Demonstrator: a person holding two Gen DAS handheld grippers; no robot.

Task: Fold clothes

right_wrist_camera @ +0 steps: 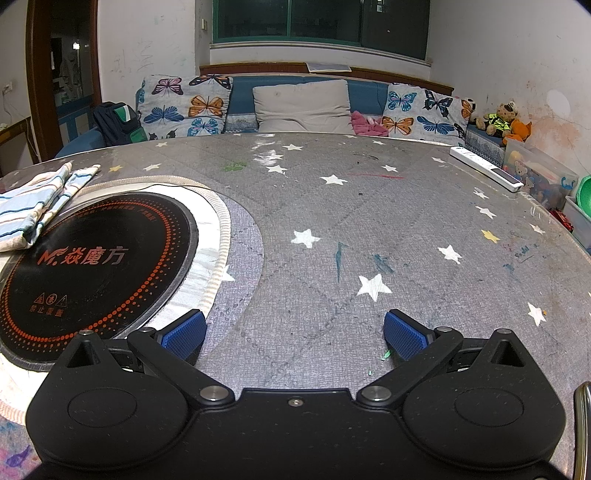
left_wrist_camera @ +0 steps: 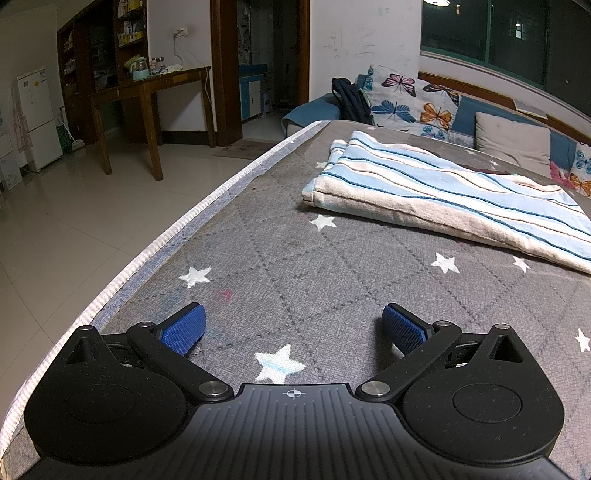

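A room with white scribbled walls [right_wrist_camera: 147, 55] and a glossy pale tiled floor [left_wrist_camera: 74, 221] is shown at night. A dark green-framed window [right_wrist_camera: 321, 18] is set above a blue sofa [right_wrist_camera: 369, 92] lined with butterfly-print cushions [right_wrist_camera: 184, 107]. A dark wooden desk [left_wrist_camera: 147, 88] and white fridge [left_wrist_camera: 37, 118] are seen beside a doorway.

Soft terry towel [left_wrist_camera: 443, 195] – quilted matt tablecloth [left_wrist_camera: 295, 266] – glossy hob [right_wrist_camera: 92, 266]

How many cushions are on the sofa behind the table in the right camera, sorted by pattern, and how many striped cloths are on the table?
Butterfly-print cushions: 2 (left one, right one)
Plain grey cushion: 1
Striped cloth: 1, folded, its edge on the black cooktop
Total: 4
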